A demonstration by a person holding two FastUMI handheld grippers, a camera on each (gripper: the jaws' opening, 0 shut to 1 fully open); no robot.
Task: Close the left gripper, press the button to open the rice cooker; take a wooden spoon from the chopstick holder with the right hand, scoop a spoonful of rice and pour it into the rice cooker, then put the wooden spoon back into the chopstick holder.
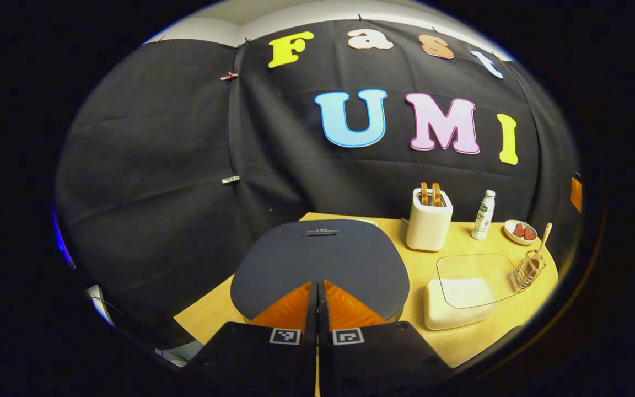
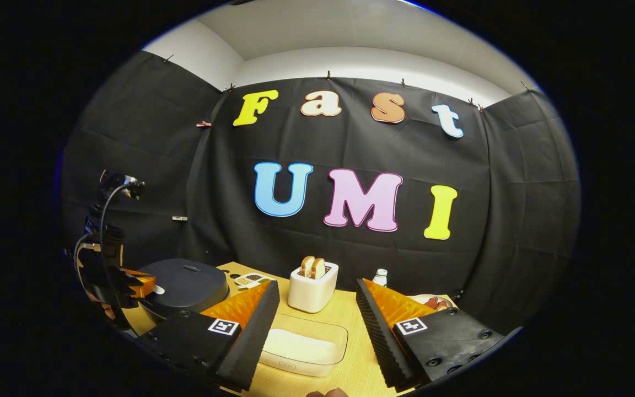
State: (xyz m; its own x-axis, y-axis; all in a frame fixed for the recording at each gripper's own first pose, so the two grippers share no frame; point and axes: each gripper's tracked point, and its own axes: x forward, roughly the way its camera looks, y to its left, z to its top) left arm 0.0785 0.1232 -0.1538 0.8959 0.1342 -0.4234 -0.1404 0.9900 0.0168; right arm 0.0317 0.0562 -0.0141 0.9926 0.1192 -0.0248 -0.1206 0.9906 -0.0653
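The dark rice cooker [image 1: 320,259] stands with its lid down right ahead in the left gripper view. My left gripper [image 1: 317,285] is shut with nothing between its fingers, its tips over the lid's near edge; I cannot tell whether they touch. In the right gripper view that left gripper [image 2: 140,285] sits at the rice cooker [image 2: 190,286]'s side. A wooden spoon [image 1: 543,240] stands in the wire chopstick holder [image 1: 528,270] at the far right. The white rice box [image 1: 459,300] has a clear lid. My right gripper [image 2: 317,284] hangs open above the rice box [image 2: 301,347].
A white toaster [image 1: 429,220] holding bread, a small bottle [image 1: 483,215] and a plate [image 1: 520,231] of red pieces line the back of the wooden table [image 1: 213,314]. A small dish [image 2: 250,280] lies behind the cooker. Black cloth closes off the back and sides.
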